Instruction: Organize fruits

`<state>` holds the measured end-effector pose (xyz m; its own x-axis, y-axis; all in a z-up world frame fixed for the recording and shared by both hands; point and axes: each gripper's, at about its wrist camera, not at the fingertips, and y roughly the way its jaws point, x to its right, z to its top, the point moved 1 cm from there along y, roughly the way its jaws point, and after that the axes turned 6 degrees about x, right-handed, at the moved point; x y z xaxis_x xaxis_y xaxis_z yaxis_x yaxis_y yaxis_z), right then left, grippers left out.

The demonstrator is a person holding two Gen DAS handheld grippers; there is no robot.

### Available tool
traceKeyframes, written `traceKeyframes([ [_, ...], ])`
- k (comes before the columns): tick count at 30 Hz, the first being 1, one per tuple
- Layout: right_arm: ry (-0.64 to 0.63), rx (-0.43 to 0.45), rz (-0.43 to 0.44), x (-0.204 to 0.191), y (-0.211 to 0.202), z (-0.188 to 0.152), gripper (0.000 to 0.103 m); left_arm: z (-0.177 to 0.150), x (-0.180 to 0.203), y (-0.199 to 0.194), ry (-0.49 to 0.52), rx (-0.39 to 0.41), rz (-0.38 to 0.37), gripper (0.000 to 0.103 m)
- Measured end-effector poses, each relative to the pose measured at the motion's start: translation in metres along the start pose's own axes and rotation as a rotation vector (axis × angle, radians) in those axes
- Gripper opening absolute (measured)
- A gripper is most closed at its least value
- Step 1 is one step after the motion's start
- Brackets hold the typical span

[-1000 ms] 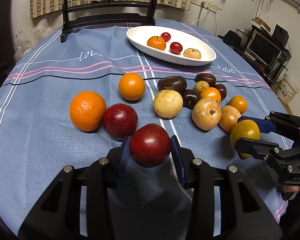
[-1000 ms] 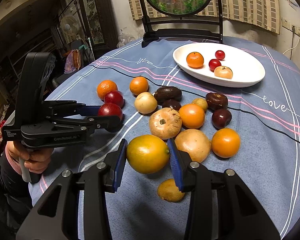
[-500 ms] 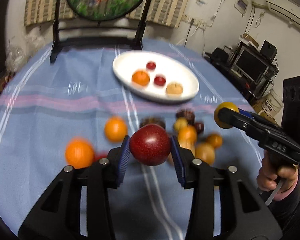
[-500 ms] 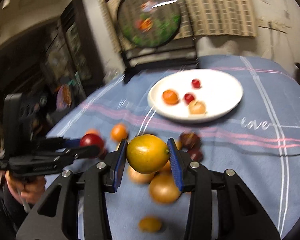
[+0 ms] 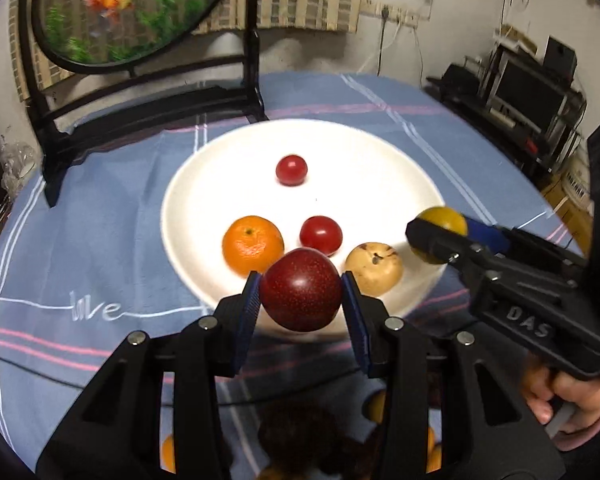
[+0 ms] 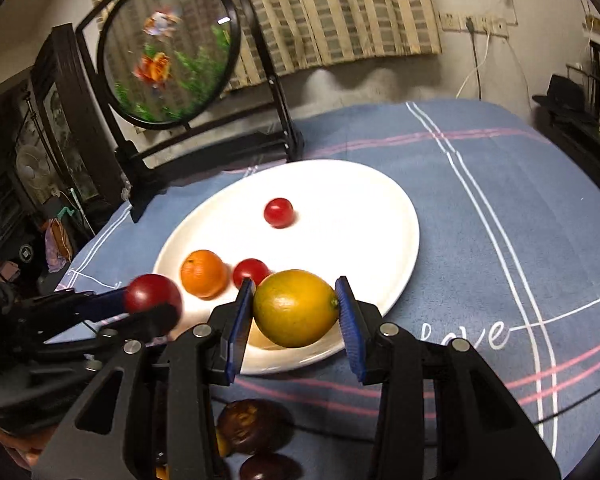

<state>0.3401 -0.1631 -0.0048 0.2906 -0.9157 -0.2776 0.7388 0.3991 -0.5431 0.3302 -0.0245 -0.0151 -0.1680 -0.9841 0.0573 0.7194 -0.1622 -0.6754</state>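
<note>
My left gripper [image 5: 300,300] is shut on a dark red plum [image 5: 300,290], held above the near rim of the white oval plate [image 5: 220,168]. My right gripper [image 6: 294,312] is shut on a yellow-orange lemon-like fruit [image 6: 296,308], over the plate's [image 6: 372,216] near edge. Each gripper shows in the other's view: the right gripper [image 5: 440,232] with its yellow fruit [image 5: 442,218] at the right, the left gripper [image 6: 152,300] with the plum [image 6: 153,293] at the left. On the plate lie a mandarin [image 5: 253,245], two small red fruits [image 5: 291,169] [image 5: 321,234] and a tan fruit [image 5: 374,268].
A round fish painting on a black stand [image 5: 148,100] stands behind the plate. Dark and orange fruits [image 6: 252,424] lie on the blue tablecloth [image 6: 500,220] below the grippers. A person's hand [image 5: 568,404] grips the right handle. Shelves with electronics [image 5: 532,92] stand at the right.
Both grippers lifted their fruits from the pile and carried them forward to the plate, which now fills the middle of both views. The loose fruits dropped to the bottom edge.
</note>
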Motion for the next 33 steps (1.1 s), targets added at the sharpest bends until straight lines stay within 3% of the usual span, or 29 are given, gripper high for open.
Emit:
traceKeyframes([
  [8, -0.04, -0.05, -0.001, -0.002, 0.014, -0.005, 0.044, -0.004, -0.001, 0.024, 0.003, -0.043, 0.026, 0.042],
  [11, -0.037, -0.038, 0.007, -0.001, 0.008, -0.002, 0.051, -0.002, -0.002, 0.017, 0.002, -0.02, 0.049, 0.061],
  [13, -0.038, -0.008, 0.01, -0.002, -0.002, 0.001, 0.056, 0.001, -0.004, -0.002, -0.006, 0.018, 0.047, 0.068],
  [15, -0.044, 0.02, 0.011, -0.004, -0.016, 0.004, 0.057, 0.001, -0.006, -0.022, -0.021, 0.045, 0.05, 0.084],
  [18, -0.045, 0.056, 0.041, -0.011, -0.04, 0.003, 0.06, -0.007, -0.01, -0.061, -0.037, 0.107, 0.054, 0.092],
  [25, -0.146, 0.08, 0.115, -0.035, -0.096, -0.031, 0.062, -0.066, -0.017, -0.124, -0.101, 0.137, 0.013, 0.098],
  [31, -0.217, 0.079, 0.147, -0.041, -0.124, -0.065, 0.063, -0.114, -0.01, -0.139, -0.084, 0.165, 0.035, 0.098],
  [33, -0.223, 0.062, 0.146, -0.04, -0.127, -0.071, 0.063, -0.124, -0.012, -0.139, -0.094, 0.138, 0.025, 0.098],
])
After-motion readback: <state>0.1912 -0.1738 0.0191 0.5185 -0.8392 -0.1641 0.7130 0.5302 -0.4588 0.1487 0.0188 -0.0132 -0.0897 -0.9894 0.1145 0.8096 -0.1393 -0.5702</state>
